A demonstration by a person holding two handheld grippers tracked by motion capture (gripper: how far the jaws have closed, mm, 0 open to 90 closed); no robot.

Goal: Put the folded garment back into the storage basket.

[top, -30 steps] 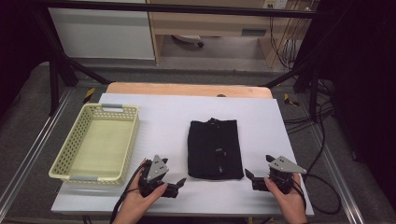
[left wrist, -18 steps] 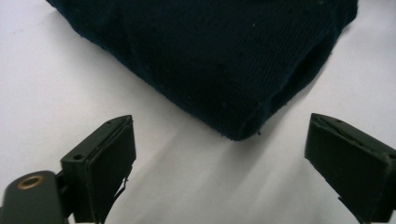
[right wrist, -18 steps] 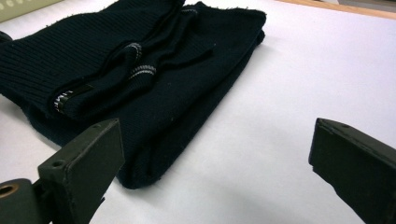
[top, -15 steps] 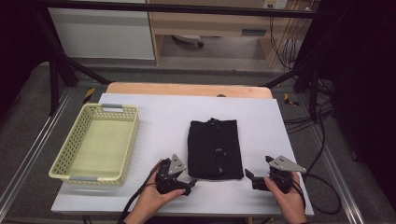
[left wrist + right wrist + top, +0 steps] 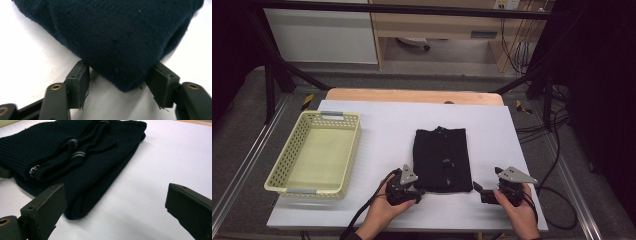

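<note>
A folded dark navy knit garment (image 5: pixel 442 157) lies flat on the white table top (image 5: pixel 387 120), right of centre. My left gripper (image 5: pixel 418 190) sits at its near left corner. In the left gripper view that corner of the garment (image 5: pixel 112 37) points down between the two pads (image 5: pixel 81 80), which flank it without squeezing it; the jaws have just been closing. My right gripper (image 5: pixel 477 192) rests off the near right corner, wide open, nothing between its jaws. In the right gripper view the garment (image 5: pixel 75 157) lies ahead and to the left of my right gripper (image 5: pixel 115 202).
A pale yellow perforated plastic basket (image 5: pixel 277 172) stands on the left of the table. A wooden strip (image 5: pixel 412 95) runs along the far edge. Cables (image 5: pixel 557 165) hang off the right side. Bare white surface lies between basket and garment.
My left gripper slid right to the garment's near left corner and its jaws narrowed around it. The right gripper stayed where it was.
</note>
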